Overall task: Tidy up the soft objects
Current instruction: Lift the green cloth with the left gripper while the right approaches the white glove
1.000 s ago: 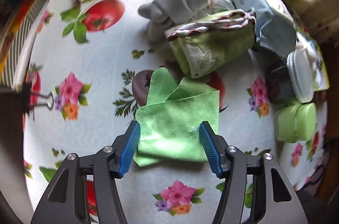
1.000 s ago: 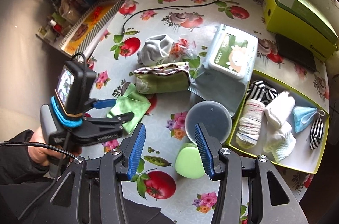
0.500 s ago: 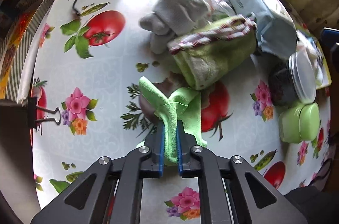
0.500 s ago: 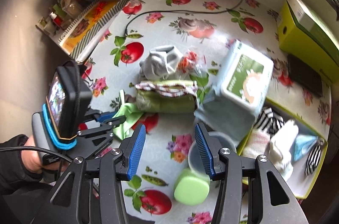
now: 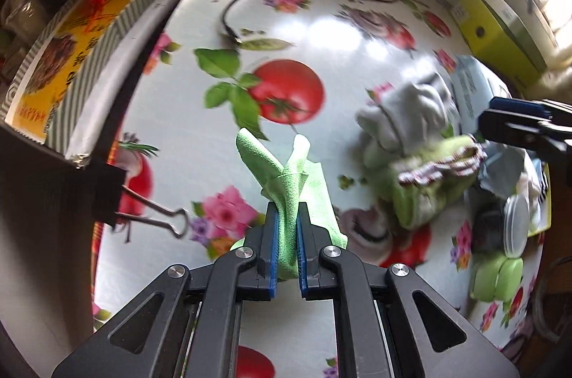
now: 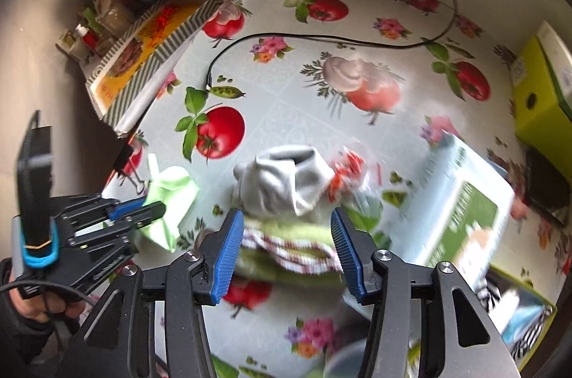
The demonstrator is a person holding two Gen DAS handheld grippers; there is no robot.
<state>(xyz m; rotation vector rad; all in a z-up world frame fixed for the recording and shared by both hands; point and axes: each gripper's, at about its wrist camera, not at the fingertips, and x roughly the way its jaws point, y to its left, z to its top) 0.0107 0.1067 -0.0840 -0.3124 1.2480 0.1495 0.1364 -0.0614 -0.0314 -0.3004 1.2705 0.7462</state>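
Left tongs (image 5: 286, 227) are clenched on a light green microfiber cloth (image 5: 286, 177), which bunches up between the blue pads and stands lifted off the counter (image 5: 200, 142), two corners poking upward. Right tongs (image 6: 287, 256) are spread wide, hovering over a rolled green towel with a red-and-white patterned edge (image 6: 286, 245); whether the pads touch it is unclear through the blur. Just beyond the towel lies a grey sock bundle (image 6: 282, 177), and to its right a pack of wet wipes (image 6: 464, 210). A black cable (image 6: 321, 38) trails across the tomato-print oilcloth. A binder clip (image 5: 143, 210) sits at the counter's left edge.
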